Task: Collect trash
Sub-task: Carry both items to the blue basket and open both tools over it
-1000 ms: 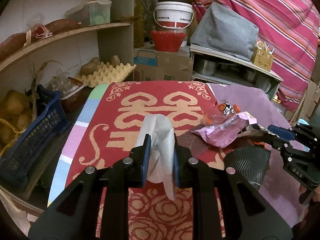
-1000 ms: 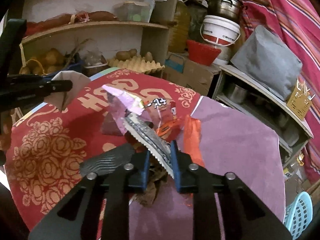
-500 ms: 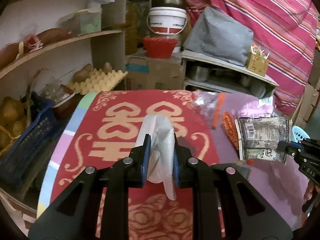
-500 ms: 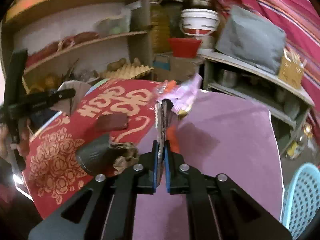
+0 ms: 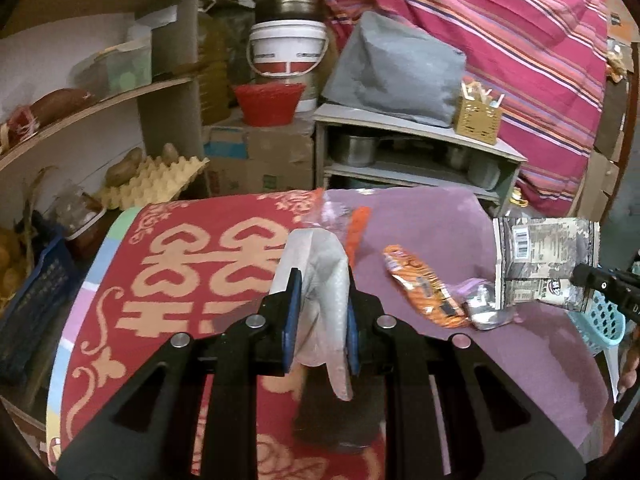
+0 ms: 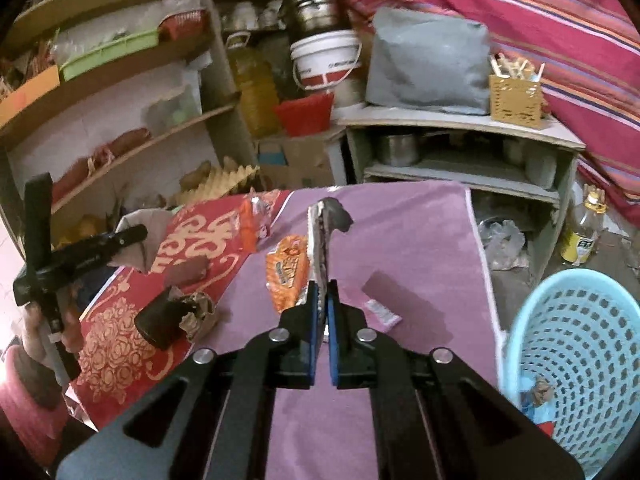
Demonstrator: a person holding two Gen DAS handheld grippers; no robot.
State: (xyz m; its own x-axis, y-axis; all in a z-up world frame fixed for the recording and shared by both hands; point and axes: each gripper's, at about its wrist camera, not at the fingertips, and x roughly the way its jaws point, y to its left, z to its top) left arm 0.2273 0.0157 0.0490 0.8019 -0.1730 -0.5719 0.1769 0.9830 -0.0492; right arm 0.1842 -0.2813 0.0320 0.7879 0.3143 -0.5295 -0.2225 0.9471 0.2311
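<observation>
Wrapper [image 6: 320, 240] upright edge-on, pinched in right tool [image 6: 322, 308], left tool [image 5: 319, 308] clamping drooping tissue [image 5: 324, 280].

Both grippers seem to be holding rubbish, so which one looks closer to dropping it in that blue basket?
Likely the right. The right gripper holds a wrapper with the basket just beside it, off the table's edge. The left gripper holds a tissue over the red cloth, farther from it.

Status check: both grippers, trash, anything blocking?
Left gripper shut on tissue. Right gripper shut on wrapper. Blue basket lower right, path open. Orange packet on table.
</observation>
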